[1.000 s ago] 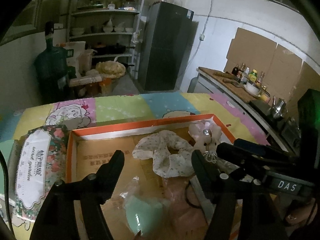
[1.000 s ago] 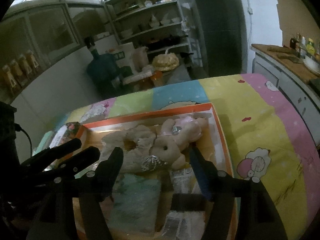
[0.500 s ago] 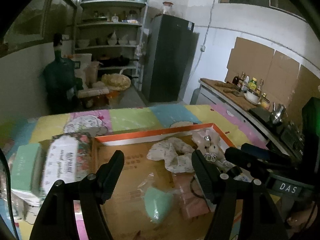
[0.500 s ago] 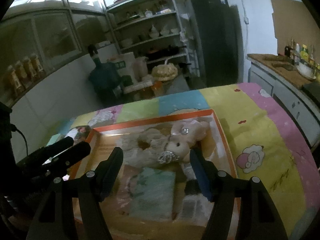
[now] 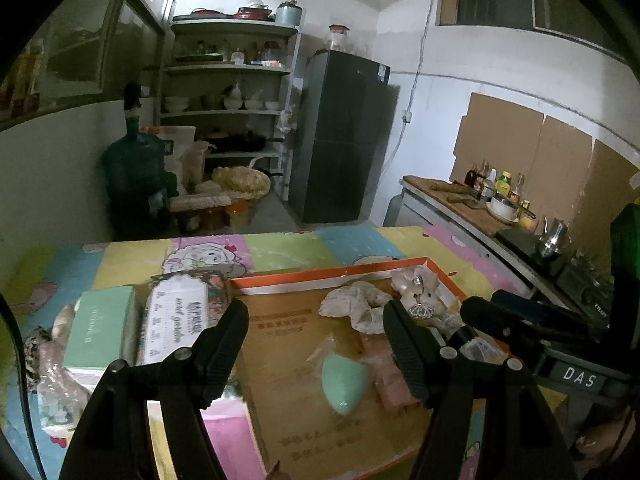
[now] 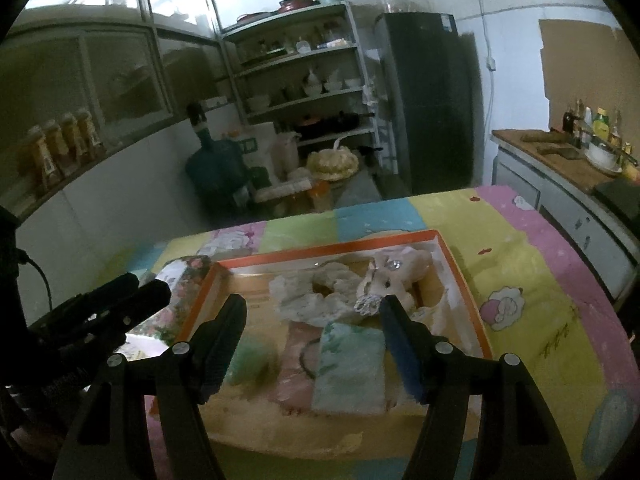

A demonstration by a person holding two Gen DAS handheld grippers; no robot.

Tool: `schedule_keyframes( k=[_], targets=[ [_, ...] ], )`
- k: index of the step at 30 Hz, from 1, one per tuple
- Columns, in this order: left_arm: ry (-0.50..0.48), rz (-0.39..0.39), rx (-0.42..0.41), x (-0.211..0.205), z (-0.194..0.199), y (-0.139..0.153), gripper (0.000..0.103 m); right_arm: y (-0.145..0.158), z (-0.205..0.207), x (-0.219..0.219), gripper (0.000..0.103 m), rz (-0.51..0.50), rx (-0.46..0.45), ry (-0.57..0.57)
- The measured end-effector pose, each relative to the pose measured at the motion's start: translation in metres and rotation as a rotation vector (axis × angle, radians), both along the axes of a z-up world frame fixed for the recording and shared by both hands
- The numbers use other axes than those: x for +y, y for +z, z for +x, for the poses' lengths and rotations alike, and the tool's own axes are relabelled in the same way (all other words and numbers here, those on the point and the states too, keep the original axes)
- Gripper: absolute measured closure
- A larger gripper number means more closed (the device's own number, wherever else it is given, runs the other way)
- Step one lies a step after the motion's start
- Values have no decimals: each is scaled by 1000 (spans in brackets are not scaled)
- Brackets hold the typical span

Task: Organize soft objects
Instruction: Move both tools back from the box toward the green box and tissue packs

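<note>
Both my tools, left tool [image 5: 312, 344] and right tool [image 6: 312, 332], hang released over the shallow orange-rimmed cardboard box [image 5: 320, 276] on the counter. Nearest lies the mint teardrop sponge [image 5: 344, 380], farther the floral fabric scrunchie [image 5: 356, 306], beside the beige plush bunny [image 5: 420, 292].

The right gripper [image 6: 312, 316] hangs above the orange-rimmed box [image 6: 466, 280], jaws wide and empty. Inside the box, a cream scrunchie [image 6: 316, 292] lies touching a plush rabbit [image 6: 400, 270] at its 3 o'clock. A pale green cloth [image 6: 352, 368] lies at the scrunchie's 6 o'clock, overlapping a pink packet [image 6: 296, 376]. The left gripper [image 6: 132, 292] shows at 9 o'clock over the patchwork-covered bench [image 6: 532, 320].
</note>
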State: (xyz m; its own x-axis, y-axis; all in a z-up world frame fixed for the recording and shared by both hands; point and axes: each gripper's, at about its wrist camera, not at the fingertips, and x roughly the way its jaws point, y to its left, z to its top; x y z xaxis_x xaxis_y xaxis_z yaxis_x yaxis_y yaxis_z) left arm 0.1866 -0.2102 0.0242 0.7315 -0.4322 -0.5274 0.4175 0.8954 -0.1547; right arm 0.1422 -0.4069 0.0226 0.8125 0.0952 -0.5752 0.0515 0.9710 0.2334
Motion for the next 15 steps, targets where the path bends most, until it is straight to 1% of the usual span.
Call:
schedule_keyframes(
  k=[6,15],
  targets=[
    [8,-7,-18,16,-12,5,34,3,-9,17,32,2,-12,4],
    [46,-18,-35,49,-25,8,34,8,-21,51,32,-13,-36,29]
  ],
)
